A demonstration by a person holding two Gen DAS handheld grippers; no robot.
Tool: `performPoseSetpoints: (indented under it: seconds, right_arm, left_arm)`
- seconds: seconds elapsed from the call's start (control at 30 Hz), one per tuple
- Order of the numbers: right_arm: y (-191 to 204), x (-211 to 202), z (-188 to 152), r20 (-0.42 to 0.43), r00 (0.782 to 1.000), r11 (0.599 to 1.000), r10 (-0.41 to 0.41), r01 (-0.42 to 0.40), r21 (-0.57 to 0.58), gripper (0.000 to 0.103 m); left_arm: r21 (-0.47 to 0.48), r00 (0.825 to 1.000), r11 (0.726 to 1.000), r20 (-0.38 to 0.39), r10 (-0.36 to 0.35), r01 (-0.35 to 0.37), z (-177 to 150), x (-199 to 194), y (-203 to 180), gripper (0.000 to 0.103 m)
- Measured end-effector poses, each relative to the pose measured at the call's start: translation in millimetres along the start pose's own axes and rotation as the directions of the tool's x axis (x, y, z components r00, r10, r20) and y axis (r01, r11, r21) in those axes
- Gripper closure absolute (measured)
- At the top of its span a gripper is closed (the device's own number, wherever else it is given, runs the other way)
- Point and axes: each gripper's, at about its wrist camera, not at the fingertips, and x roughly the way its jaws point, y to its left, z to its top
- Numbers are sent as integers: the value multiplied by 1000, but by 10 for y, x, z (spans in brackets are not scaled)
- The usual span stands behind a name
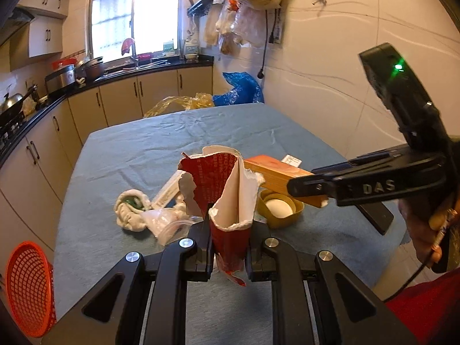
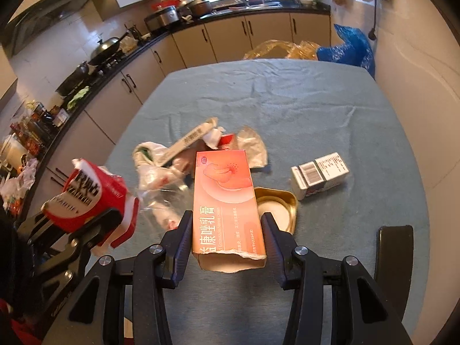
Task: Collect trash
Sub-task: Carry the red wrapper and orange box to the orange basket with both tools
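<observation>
- Your left gripper [image 1: 230,238] has its fingers clamped narrow on a torn red carton [image 1: 227,201], which stands nearly upright and clear of the bench [image 1: 129,149]; the white inner face shows, with ragged edges.
- Your right gripper [image 2: 228,235] has its fingers closed at medium width on the near end of an orange medicine box [image 2: 227,201].
- The box's long axis runs straight out from the fingers over the gold tin lid [image 2: 276,210]; its near end is torn open.
- Landmark: the gold tin lid. Left of it lies the loose heap of wrappers [image 2: 161,166]; right of it, well apart, a small white box [image 2: 319,174].
- Red mesh basket [image 1: 28,287] sits off the bench edge, far left of the lid; judged the likely drop point, and your left hand is nearer.
</observation>
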Motion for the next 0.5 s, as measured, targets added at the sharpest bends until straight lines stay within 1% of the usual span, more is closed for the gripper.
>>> performPoseSetpoints:
  seconds: [0.23, 0.5]
  right_arm:
    - [300, 32, 11, -14, 999, 997, 50, -50, -56, 52]
    - [714, 137, 67, -36, 995, 987, 96, -100, -130, 52]
  left_arm:
    - [-54, 998, 997, 2, 60, -60, -51, -157, 253, 88]
    - [-125, 991, 983, -2, 134, -134, -180, -383, 597, 88]
